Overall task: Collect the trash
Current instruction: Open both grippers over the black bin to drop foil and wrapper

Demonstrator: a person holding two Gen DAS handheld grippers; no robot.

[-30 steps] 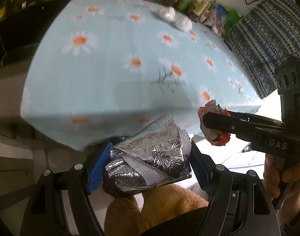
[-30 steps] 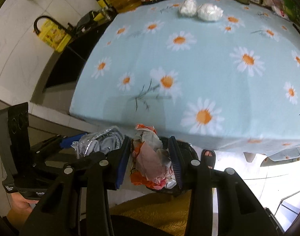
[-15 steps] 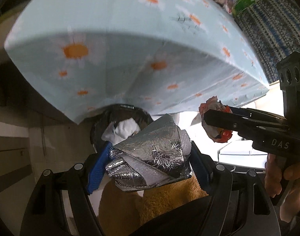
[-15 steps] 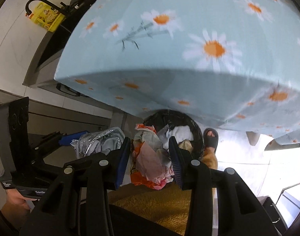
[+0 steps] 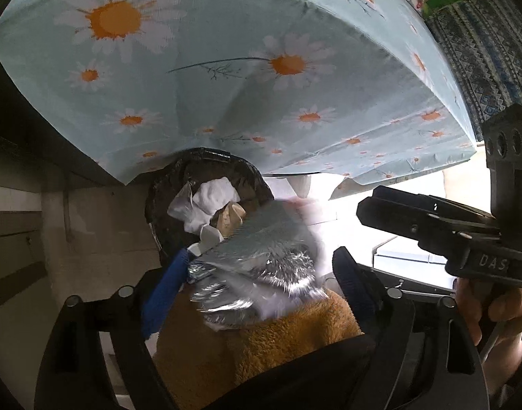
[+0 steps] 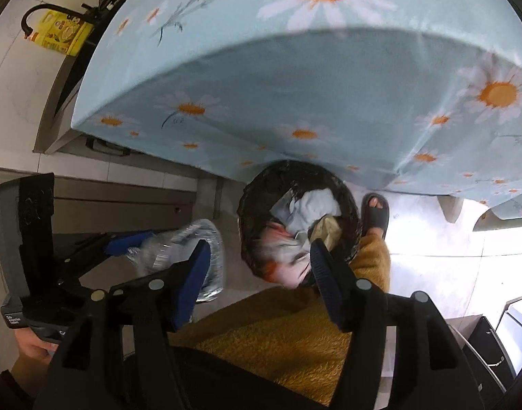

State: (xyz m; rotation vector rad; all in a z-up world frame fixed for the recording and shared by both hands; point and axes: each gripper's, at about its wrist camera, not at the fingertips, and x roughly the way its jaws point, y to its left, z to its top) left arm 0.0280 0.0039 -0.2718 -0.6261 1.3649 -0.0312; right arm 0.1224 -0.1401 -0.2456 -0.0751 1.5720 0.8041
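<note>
Silver foil wrapper (image 5: 257, 273): crumpled, motion-blurred, between the spread fingers of the left tongs (image 5: 257, 273); the jaws have just been opening, with the blue left pad (image 5: 165, 290) beside the foil and the right pad apart from it. Whether it is loose I cannot tell. Seen from the right wrist, the same foil sits just left of the bin.

Red-and-white wrapper (image 6: 284, 259): blurred, between the fingers of the right tongs (image 6: 261, 266), whose jaws have just been opening and stand apart from it; it lies over the bin's near rim.

Orange fleece garment (image 6: 284, 335): a person's lap, below both tools.

Black-lined bin (image 6: 250, 205): round, on the floor under the counter edge, holding white crumpled paper (image 6: 315, 205) and a tan scrap (image 6: 325, 229).

Grey slipper (image 6: 373, 212): on a foot, just right of the bin.

Daisy-print cloth (image 6: 295, 78): pale blue, draped over the counter above the bin.

Yellow jug (image 6: 61, 34): far left, beyond the counter.
</note>
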